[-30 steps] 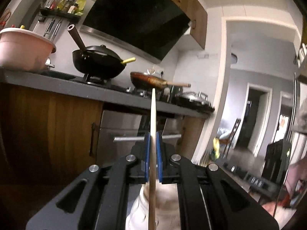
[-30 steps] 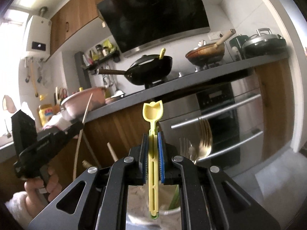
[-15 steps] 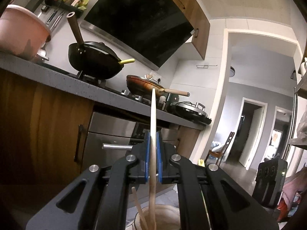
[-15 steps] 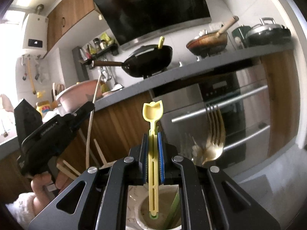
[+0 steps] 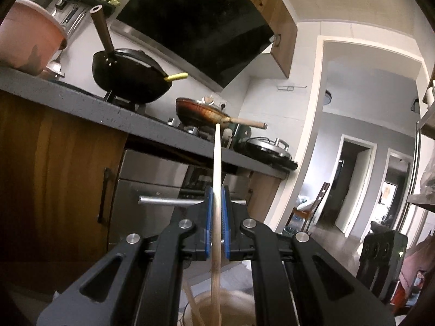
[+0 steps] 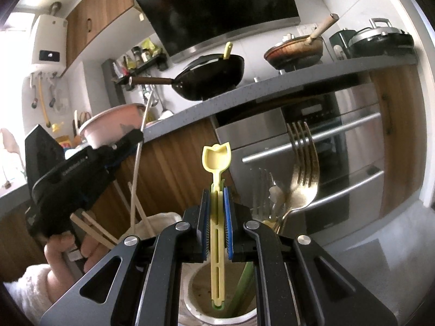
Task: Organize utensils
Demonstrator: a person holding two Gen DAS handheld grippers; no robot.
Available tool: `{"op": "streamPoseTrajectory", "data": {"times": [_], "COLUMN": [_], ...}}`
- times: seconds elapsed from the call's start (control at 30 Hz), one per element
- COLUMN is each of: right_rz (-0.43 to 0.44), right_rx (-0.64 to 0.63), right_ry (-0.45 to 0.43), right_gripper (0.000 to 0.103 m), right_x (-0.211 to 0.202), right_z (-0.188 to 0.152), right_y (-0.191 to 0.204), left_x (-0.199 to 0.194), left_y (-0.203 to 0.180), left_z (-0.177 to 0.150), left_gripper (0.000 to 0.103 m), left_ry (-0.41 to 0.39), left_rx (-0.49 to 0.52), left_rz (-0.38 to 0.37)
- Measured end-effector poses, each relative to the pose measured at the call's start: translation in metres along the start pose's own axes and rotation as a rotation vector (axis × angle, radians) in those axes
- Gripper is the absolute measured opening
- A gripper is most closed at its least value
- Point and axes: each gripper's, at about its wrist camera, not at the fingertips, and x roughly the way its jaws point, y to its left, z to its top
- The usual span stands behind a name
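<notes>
My left gripper is shut on a pale wooden chopstick held upright, its lower end in a round holder below. In the right wrist view the left gripper holds that chopstick over a holder with other chopsticks. My right gripper is shut on a yellow-green plastic spoon, bowl up, its handle end down inside a white cup. Metal forks stand in a holder to the right.
A grey counter runs behind, with a black wok, a brown pan, a lidded pot and a pink basin. Below it are wood cabinets and a steel oven. A doorway lies right.
Both grippers have come lower: the chopstick end has sunk into its holder and the spoon handle has gone deeper into the white cup. The left gripper has drawn nearer the right one.
</notes>
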Motion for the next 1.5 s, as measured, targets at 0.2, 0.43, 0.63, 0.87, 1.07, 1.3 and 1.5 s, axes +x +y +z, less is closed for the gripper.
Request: {"op": "streamPoseTrajectory", "data": {"times": [0.2,0.43,0.63,0.87,1.07,1.3,1.5], "right_rz": [-0.005,-0.014,-0.041,-0.080,-0.158,-0.214,-0.233], "right_rx": [-0.041,-0.057,-0.131,-0.213,-0.245,-0.215,-0.242], "right_ry": [0.038,0.052,0.043,0.050,0.047,0.030,-0.045], "right_gripper": [0.011,0.034,0.048,0.081,0.094,0.097,0.097], "right_x": [-0.004,-0.023,-0.050,-0.084,-0.110,-0.121,-0.128], "right_z": [-0.010,-0.017,-0.029,-0.047,-0.065,-0.071,-0.070], "right_y": [0.003,0.006,0.022,0.037,0.031,0.016,0.020], "left_x": [-0.015,-0.044,-0.087,-0.129,-0.145,-0.141,-0.136], "left_y": [-0.004,-0.020,-0.030,-0.046,-0.062,-0.068,-0.065], "left_z": [-0.004,-0.002,-0.008,-0.034,-0.068,-0.105,-0.123], "left_gripper": [0.006,0.032,0.073,0.098,0.098,0.098,0.098], "left_ry": [0.037,0.060,0.055,0.081,0.123,0.206,0.233], "left_rx": [0.072,0.176,0.173,0.197,0.257,0.322,0.328], "left_rz": [0.024,0.063,0.089,0.175,0.254,0.323,0.337]}}
